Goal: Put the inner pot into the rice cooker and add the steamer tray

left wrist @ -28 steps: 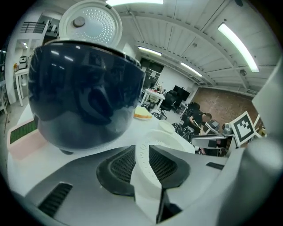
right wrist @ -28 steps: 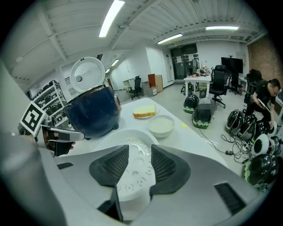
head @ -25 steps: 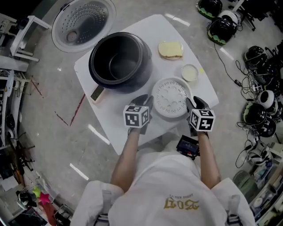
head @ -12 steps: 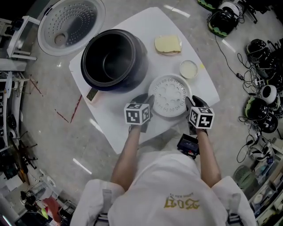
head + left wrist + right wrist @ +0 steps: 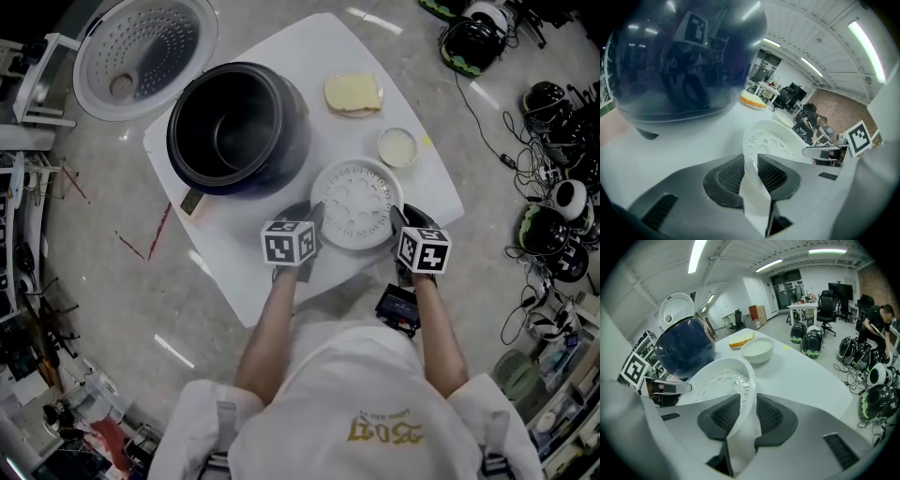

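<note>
Left gripper [image 5: 308,214] and right gripper [image 5: 401,221], jaws just closing, clamp opposite rims of steamer tray [image 5: 356,202]; rice cooker [image 5: 234,127] lies toward worktop's [image 5: 314,52] far-left corner

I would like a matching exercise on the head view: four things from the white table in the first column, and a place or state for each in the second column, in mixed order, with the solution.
Things
1. white round perforated steamer tray
2. dark round rice cooker
3. small white round bowl
4. pale yellow flat block

Places or states
A. stands open, dark inside
B. lies beyond the bowl, on the far right part of the white table
C. on the table's near side
D. between the tray and the yellow block

Pairs: 1-C, 2-A, 3-D, 4-B
</note>
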Available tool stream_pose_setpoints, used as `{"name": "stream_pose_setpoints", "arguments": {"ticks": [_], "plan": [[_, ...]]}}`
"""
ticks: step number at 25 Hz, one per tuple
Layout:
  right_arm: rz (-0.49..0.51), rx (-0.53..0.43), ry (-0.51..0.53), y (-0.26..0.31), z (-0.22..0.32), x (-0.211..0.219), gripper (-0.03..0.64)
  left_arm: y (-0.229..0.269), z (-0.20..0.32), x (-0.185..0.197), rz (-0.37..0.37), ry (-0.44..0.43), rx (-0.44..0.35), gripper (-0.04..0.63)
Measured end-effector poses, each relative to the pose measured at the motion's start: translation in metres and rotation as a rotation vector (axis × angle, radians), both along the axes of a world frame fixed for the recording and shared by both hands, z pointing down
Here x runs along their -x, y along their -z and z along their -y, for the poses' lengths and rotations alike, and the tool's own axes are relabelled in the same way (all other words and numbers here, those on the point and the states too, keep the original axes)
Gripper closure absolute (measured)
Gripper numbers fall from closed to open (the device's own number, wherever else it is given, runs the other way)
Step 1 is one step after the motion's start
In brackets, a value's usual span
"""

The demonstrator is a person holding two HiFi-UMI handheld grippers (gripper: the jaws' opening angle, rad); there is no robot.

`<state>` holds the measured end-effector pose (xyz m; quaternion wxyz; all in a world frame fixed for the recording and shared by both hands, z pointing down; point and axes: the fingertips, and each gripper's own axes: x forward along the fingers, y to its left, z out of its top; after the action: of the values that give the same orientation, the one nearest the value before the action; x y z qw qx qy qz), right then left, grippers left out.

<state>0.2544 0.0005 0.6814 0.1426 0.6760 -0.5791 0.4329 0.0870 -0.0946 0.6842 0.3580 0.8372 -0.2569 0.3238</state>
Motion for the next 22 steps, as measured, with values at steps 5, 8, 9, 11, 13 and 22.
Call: {"name": "stream_pose_setpoints", "arguments": {"ticks": [5, 8, 9, 11, 13, 22], "plan": [[0.017, -0.006, -0.033, 0.001, 0.0, 0.002, 0.522, 0.001, 0.0, 0.001, -0.007, -0.003, 0.012, 0.492], [0.032, -0.006, -0.039, 0.001, -0.002, 0.0, 0.526, 0.001, -0.002, -0.001, -0.001, -0.009, 0.016, 0.494], [0.033, -0.005, -0.04, 0.001, -0.003, -0.001, 0.526, 0.001, -0.003, -0.001, 0.0, -0.009, 0.017, 0.494], [0.033, -0.007, -0.041, 0.001, -0.005, -0.001, 0.529, 0.002, -0.005, -0.001, -0.001, -0.007, 0.017, 0.497], [0.042, -0.016, -0.046, 0.003, -0.007, 0.0, 0.532, 0.004, -0.006, 0.0, -0.007, -0.002, 0.016, 0.499], [0.053, -0.075, -0.074, 0.024, -0.01, 0.001, 0.56, 0.022, -0.005, 0.004, -0.04, 0.016, -0.01, 0.523]]}}
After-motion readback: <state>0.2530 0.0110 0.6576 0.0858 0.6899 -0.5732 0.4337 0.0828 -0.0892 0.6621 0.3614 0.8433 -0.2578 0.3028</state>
